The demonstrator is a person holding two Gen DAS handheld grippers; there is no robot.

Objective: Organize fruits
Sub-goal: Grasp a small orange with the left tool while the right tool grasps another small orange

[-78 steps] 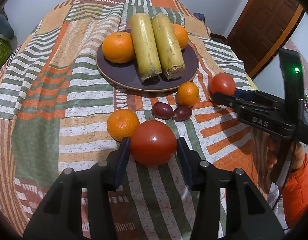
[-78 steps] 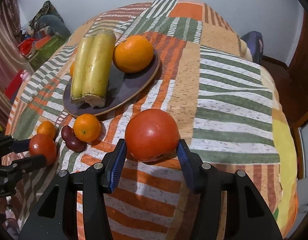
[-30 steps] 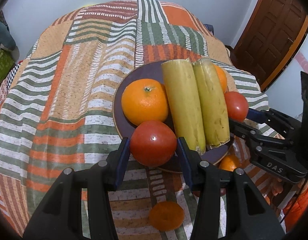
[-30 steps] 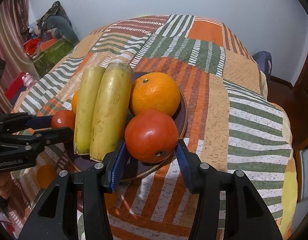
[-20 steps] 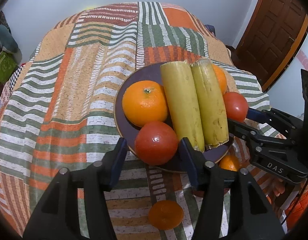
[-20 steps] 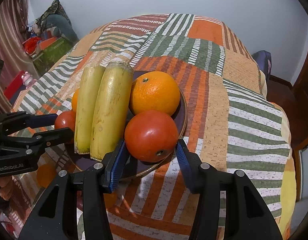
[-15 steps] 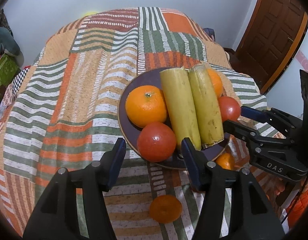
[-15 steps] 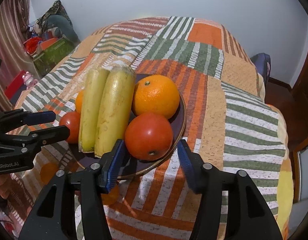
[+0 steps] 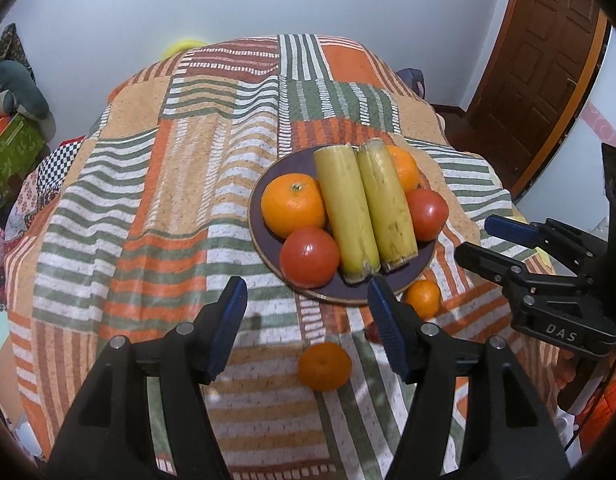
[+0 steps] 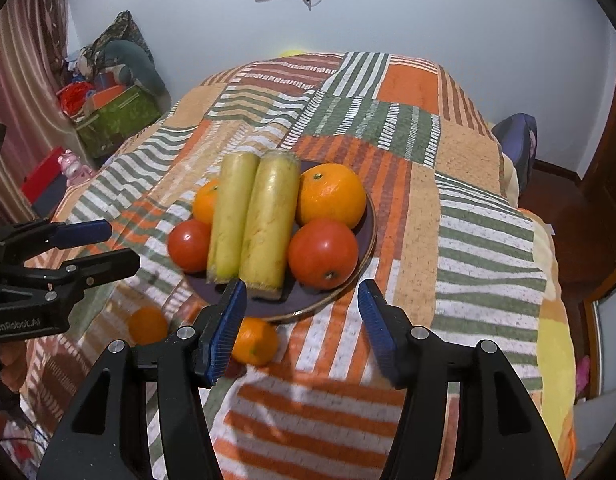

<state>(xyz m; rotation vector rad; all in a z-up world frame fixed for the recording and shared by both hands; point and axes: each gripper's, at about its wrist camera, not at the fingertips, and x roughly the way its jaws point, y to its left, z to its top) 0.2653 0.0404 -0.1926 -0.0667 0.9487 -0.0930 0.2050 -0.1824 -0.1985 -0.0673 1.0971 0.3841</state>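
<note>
With both tomatoes set on the plate (image 9: 264, 248), the task is judged well advanced. One tomato (image 9: 309, 256) lies at the plate's near-left edge beside a large orange (image 9: 294, 205); the other tomato (image 9: 427, 214) rests against the two cut yellow-green stalks (image 9: 363, 210). The left hand-held gripper (image 9: 308, 322) has just been opening and is spread, nothing between its pads; the right hand-held gripper (image 10: 302, 322) is likewise spread and empty. Left to gather are two small mandarins (image 9: 325, 366) on the patchwork cloth (image 9: 168, 184), which appears to cover a tabletop. A dark fruit near them is glimpsed only in the left wrist view. A wooden door (image 9: 547, 64) is shown only by the left view; floor clutter and a green box (image 10: 116, 120) only by the right.
</note>
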